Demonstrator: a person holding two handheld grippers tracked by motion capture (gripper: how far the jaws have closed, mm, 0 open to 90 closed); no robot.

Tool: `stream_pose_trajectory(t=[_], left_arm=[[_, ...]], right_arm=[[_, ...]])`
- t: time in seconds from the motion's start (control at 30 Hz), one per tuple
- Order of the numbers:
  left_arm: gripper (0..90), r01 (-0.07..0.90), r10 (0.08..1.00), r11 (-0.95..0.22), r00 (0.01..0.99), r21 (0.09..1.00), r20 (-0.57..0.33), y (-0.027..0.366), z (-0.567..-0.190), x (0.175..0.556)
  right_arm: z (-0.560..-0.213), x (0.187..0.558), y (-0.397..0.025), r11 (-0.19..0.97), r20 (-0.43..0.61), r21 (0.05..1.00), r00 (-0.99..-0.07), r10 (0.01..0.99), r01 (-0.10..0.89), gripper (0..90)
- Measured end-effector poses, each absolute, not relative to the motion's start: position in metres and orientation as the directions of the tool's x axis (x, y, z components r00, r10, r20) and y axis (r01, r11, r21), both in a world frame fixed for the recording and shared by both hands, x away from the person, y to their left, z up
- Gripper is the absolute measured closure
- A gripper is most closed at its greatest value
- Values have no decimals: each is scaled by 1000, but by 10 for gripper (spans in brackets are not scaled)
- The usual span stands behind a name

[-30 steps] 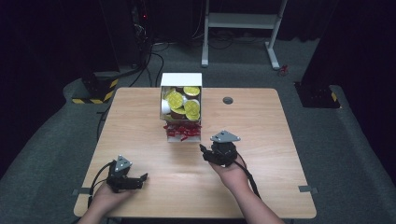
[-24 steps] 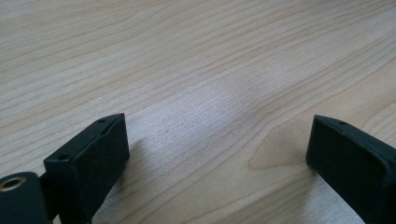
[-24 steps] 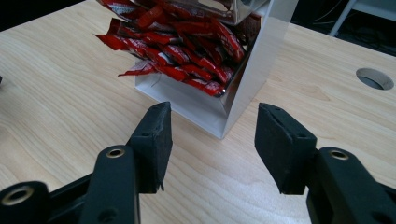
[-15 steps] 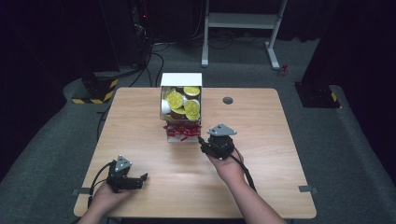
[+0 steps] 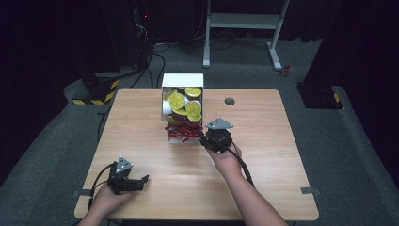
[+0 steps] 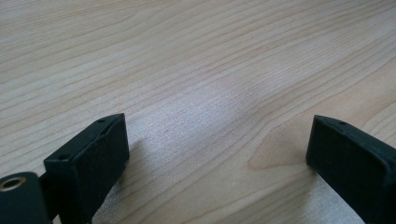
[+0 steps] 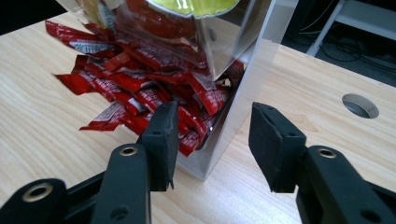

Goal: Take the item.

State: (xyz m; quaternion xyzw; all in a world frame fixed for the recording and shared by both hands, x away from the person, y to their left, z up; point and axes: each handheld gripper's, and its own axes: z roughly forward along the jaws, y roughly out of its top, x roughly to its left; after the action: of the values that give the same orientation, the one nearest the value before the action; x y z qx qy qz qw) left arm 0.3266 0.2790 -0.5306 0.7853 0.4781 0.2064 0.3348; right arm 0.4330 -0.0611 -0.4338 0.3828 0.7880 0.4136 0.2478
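Observation:
A clear-walled white dispenser box (image 5: 182, 87) stands at the table's far middle, its upper bin full of yellow-lidded cups (image 5: 177, 100) and its low tray full of red sachets (image 5: 181, 133) (image 7: 140, 91). My right gripper (image 5: 203, 138) (image 7: 210, 140) is open at the box's front right corner, one jaw over the sachets and the other outside the clear side wall (image 7: 254, 70). My left gripper (image 5: 143, 181) (image 6: 215, 149) rests open on bare wood near the front left, nothing between its jaws.
A round cable hole (image 5: 229, 101) (image 7: 359, 105) lies in the wooden table (image 5: 263, 165) right of the box. Beyond the far edge are a white stand's legs (image 5: 244, 21) and black-and-yellow striped equipment (image 5: 101, 89) on grey carpet.
My right gripper has moved forward and left from the table's middle up to the box's sachet tray. The left gripper has stayed put.

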Motion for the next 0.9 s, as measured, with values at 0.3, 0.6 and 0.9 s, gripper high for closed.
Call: stream_pose_trajectory(t=[0.3, 0.6, 0.9], left_arm=[[61, 613, 889, -318, 458, 723, 4, 279, -531, 327], [61, 613, 889, -318, 458, 723, 4, 279, -531, 327], [61, 613, 889, -319, 458, 723, 4, 279, -531, 327]], right_arm=[[-440, 444, -55, 377, -76, 831, -587, 806, 410, 562], [-441, 453, -46, 369, -72, 834, -582, 810, 410, 613], [-443, 453, -44, 377, -82, 838, -593, 801, 394, 719]])
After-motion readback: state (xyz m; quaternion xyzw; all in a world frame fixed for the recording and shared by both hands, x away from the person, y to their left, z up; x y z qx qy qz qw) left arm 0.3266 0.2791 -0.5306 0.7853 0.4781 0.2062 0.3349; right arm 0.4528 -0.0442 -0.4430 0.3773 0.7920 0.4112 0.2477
